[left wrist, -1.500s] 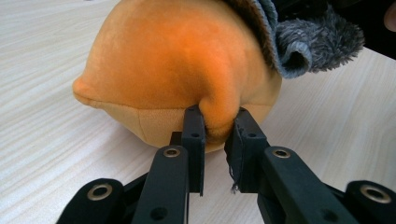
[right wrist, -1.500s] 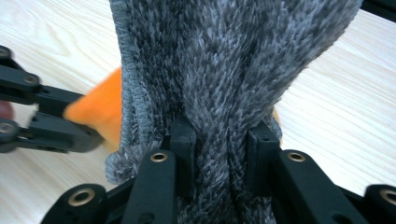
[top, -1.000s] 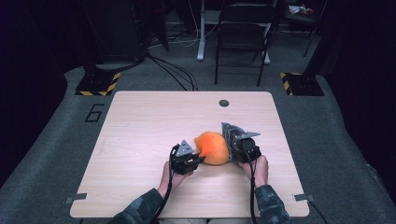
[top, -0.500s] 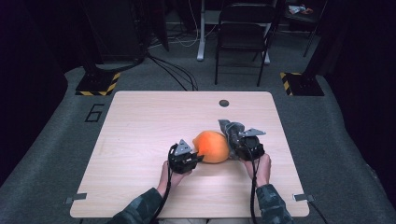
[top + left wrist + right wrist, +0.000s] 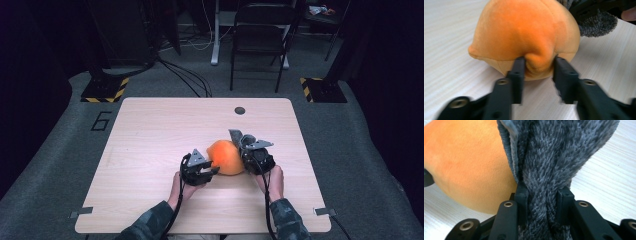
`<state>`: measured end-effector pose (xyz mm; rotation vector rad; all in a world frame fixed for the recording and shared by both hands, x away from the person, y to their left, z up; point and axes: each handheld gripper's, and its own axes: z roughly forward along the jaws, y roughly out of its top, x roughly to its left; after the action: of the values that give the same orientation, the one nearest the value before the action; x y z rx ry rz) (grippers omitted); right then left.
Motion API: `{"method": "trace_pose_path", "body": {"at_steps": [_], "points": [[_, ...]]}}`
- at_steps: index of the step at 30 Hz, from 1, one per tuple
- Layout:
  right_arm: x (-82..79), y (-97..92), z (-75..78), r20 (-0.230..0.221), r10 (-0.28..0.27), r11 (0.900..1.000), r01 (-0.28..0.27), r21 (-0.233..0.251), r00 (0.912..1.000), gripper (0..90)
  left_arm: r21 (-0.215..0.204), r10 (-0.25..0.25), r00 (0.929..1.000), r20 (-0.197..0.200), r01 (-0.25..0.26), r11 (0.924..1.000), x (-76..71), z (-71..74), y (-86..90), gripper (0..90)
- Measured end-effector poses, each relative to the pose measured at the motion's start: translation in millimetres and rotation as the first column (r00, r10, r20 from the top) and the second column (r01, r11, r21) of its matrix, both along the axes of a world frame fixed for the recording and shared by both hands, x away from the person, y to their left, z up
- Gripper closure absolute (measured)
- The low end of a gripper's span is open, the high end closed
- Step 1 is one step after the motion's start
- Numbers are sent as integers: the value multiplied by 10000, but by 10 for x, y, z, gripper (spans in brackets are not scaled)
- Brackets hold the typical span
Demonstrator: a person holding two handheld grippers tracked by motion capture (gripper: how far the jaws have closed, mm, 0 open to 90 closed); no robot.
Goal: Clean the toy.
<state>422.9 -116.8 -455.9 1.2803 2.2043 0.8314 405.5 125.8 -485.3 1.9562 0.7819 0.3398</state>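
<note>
An orange plush toy (image 5: 226, 157) with a grey fuzzy part (image 5: 235, 135) lies on the light wooden table (image 5: 150, 130), between my two grippers. My left gripper (image 5: 212, 169) is at the toy's left side. Its jaws (image 5: 539, 67) have just been opening and now stand apart, with a loose fold of the orange plush (image 5: 524, 30) still between them. My right gripper (image 5: 245, 150) is at the toy's right side, shut on the grey fuzzy part (image 5: 554, 152), which bunches between its jaws (image 5: 541, 195). Beside that part bulges the orange body (image 5: 469, 165).
A small dark round spot (image 5: 240, 110) marks the table near its far edge. Beyond the table stand a black chair (image 5: 260, 30) and two floor bases with yellow-black stripes (image 5: 105, 90). Cables run across the grey floor.
The left gripper's jaws have widened around the orange fold. The right gripper has shifted a little, still gripping the grey part. The toy stays in place.
</note>
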Motion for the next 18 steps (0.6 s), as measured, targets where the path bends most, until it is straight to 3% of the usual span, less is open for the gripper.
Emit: {"method": "trace_pose_path", "body": {"at_steps": [1, 3, 6, 9, 11, 14, 15, 18], "points": [[1, 0, 1, -40, -24, 10000, 24, 12, 10000, 684, 48, -66, 9995, 294, 65, 10000, 3, 32, 3, 488], [1, -3, 1, -58, 58, 10000, -58, 77, 10000, 684, 572, -605, 9952, 770, 561, 9968, 5, 73, -16, 426], [12, -13, 2, -90, 42, 10000, -41, 71, 10000, 683, 1322, -1183, 9876, 1028, 1043, 9857, 10, 34, -75, 368], [18, -23, -13, -179, -19, 9999, 21, 118, 9998, 683, 1977, -1297, 9785, 1605, 969, 9755, -11, -1, -137, 400], [28, -37, -28, -100, -30, 10000, 30, 13, 9999, 682, 2176, -1186, 9742, 1921, 756, 9731, -13, -23, -145, 520], [34, -58, -42, -241, -180, 9997, 184, 142, 9995, 682, 1798, -766, 9851, 1542, 483, 9825, 13, -63, -120, 686], [39, -67, -46, -206, -185, 9997, 188, 168, 9996, 683, 1577, -612, 9874, 1457, 379, 9868, 15, -70, -118, 716], [36, -88, -32, -228, -354, 9987, 362, 346, 9991, 694, 1399, -369, 9891, 1426, 168, 9900, 1, -47, -127, 760]]}}
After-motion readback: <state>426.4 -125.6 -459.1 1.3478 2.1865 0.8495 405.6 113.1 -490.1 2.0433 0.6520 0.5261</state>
